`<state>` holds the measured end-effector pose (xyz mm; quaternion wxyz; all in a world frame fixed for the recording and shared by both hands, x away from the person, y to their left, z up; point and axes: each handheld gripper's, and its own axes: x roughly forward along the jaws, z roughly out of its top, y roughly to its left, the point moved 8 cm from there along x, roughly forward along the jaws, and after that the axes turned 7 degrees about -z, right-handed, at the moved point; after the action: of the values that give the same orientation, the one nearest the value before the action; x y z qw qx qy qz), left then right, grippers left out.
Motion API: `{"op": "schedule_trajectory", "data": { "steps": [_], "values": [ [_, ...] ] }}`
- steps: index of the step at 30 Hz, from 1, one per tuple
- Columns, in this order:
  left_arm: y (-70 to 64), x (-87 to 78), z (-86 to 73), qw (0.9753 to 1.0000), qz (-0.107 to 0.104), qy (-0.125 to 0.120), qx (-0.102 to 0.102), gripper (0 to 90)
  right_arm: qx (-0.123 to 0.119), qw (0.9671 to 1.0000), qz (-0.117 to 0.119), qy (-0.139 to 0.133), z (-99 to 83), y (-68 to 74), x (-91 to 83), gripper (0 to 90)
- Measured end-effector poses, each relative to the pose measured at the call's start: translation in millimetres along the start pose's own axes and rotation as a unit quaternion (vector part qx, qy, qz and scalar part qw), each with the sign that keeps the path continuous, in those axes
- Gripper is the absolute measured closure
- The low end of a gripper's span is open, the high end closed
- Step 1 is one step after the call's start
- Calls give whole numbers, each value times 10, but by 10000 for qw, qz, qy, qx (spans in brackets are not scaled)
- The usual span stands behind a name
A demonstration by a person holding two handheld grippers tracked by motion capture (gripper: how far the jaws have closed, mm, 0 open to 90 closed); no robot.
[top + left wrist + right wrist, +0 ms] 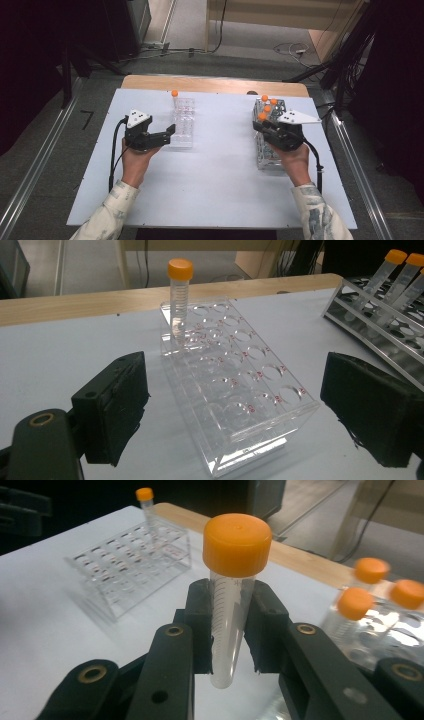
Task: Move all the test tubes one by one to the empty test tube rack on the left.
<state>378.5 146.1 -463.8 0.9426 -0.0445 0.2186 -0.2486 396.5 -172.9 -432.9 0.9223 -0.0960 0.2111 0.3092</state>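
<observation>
A clear acrylic tube rack (pixel 184 134) stands left of centre on the white table, with one orange-capped tube (pixel 174 95) upright in its far corner. My left gripper (pixel 169 136) is open beside the rack's near end; in the left gripper view the rack (pixel 260 440) lies between and beyond the two pads (pixel 117 405), and the tube (pixel 179 295) stands at the back. My right gripper (pixel 232 635) is shut on another orange-capped tube (pixel 231 610), held upright above the metal rack (pixel 270 160).
The metal wire rack (pixel 370 335) at the right holds several more orange-capped tubes (pixel 269 102). The white sheet (pixel 220 175) lies on a wooden table (pixel 215 84), with floor rails, cables and dark stands around it.
</observation>
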Motion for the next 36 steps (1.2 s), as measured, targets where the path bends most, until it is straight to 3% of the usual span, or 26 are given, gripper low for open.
{"op": "schedule_trajectory", "data": {
  "steps": [10,19,26,36],
  "values": [
    [-97,-2,20,9999,-123,-18,46,124,-244,9987,418,148,-33,486,303,718],
    [-328,3,43,9988,-448,-23,189,135,-515,9960,661,311,-95,832,504,718],
    [-587,13,50,9963,-779,-25,359,162,-639,9940,806,366,-128,1009,585,718],
    [-924,92,25,9904,-1291,38,501,243,-744,9912,998,444,-179,1189,637,718]
  ]
}}
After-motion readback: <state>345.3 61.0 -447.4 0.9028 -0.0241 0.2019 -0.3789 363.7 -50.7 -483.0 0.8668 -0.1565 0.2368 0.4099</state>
